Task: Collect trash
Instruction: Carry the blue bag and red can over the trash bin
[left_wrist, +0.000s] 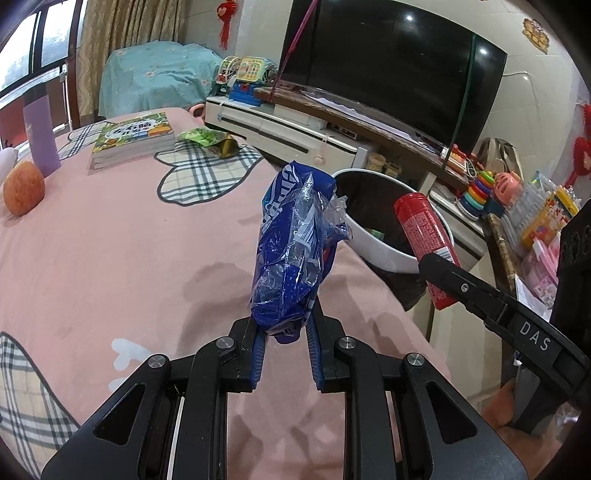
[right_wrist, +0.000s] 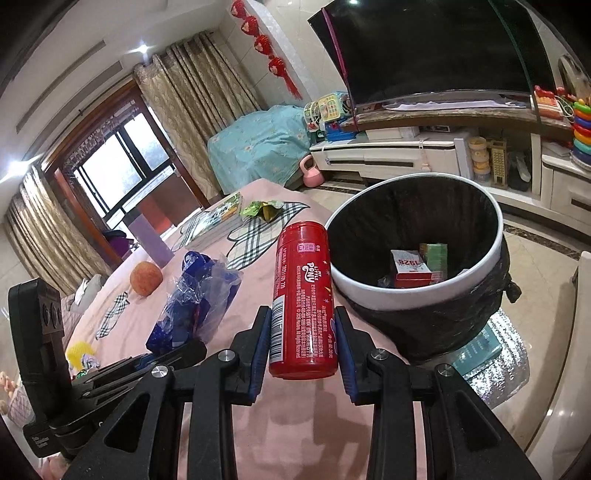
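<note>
My left gripper (left_wrist: 283, 325) is shut on a crumpled blue plastic wrapper (left_wrist: 295, 243), held above the pink tablecloth (left_wrist: 110, 258). The same wrapper (right_wrist: 195, 295) shows at the left of the right wrist view. My right gripper (right_wrist: 303, 325) is shut on a red cylindrical can (right_wrist: 303, 295), which points toward the bin. That can (left_wrist: 424, 236) also appears at the right of the left wrist view. The white bin with a black liner (right_wrist: 495, 251) stands off the table's edge, with small boxes inside. A green snack wrapper (left_wrist: 210, 140) lies at the table's far side.
On the table lie a stack of books (left_wrist: 135, 138), a purple cup (left_wrist: 40, 136) and an orange fruit (left_wrist: 24, 192). A TV (left_wrist: 388, 62) on a low cabinet (right_wrist: 406, 155) with toys stands behind the bin. Shiny tiled floor (right_wrist: 546, 332) surrounds the bin.
</note>
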